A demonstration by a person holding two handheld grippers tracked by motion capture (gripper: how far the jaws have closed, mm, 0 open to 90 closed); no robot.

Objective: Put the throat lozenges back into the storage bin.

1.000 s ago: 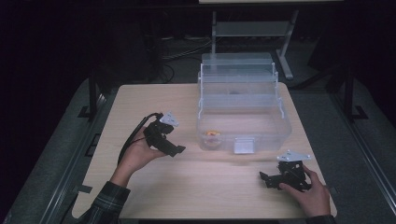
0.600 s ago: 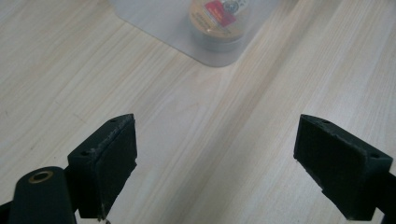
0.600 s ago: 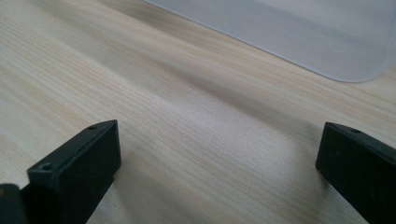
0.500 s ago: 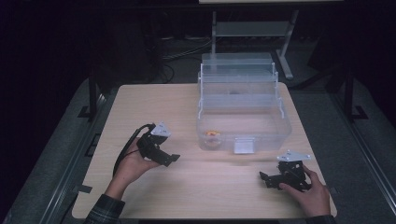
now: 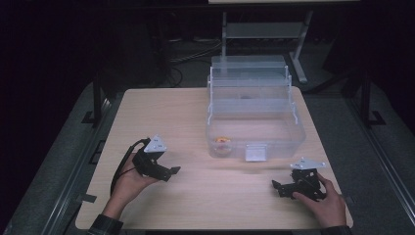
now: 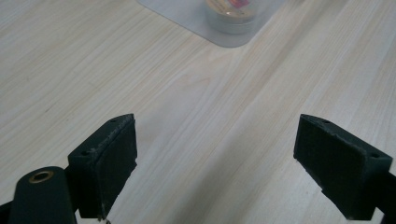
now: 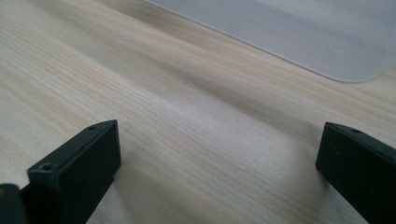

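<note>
A clear plastic box (image 5: 254,115) with stepped trays stands on the right half of the wooden table (image 5: 161,115). Inside its front left corner lies a small round orange-topped item (image 5: 223,141), also seen through the box wall as the round item (image 6: 231,11). My left gripper (image 5: 171,171) is held low over the table's front left, open, its jaws wide apart with bare wood between them. My right gripper (image 5: 278,187) rests near the front right edge, open and holding nothing. The box corner (image 7: 299,32) lies ahead of its jaws.
A white latch (image 5: 256,152) sits on the box's front wall. Beyond the table stand a metal frame (image 5: 264,29) and cables on a dark floor. Bare wood lies between the two grippers along the front of the table.
My left gripper has drawn back toward the front left of the table, away from the box. The right gripper has stayed put.
</note>
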